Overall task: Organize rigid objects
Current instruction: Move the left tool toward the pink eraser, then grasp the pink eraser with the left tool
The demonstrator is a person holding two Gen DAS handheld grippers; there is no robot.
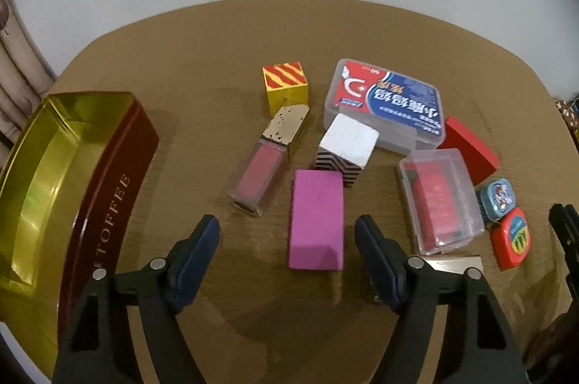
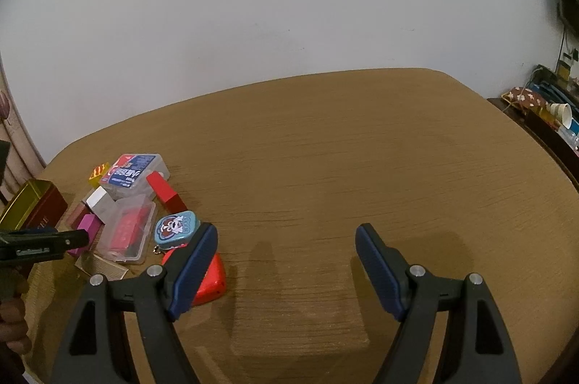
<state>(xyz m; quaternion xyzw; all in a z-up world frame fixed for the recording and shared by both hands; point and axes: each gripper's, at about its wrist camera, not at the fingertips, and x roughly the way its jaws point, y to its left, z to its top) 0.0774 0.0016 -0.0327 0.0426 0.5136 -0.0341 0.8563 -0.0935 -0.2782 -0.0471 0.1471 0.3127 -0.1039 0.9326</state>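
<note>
The left gripper (image 1: pixel 287 235) hangs over the pink block (image 1: pixel 316 224), fingers spread either side without touching it, near the tabletop's (image 1: pixel 202 65) left edge beside the toffee tin (image 1: pixel 108 174). The right gripper (image 2: pixel 286 244) holds its fingers open over bare tabletop, empty.

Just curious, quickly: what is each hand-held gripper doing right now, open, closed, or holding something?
Left hand-held gripper: open, straddling the pink rectangular block, not pressing it.
Right hand-held gripper: open, holding nothing, above the bare brown wooden table.
</note>
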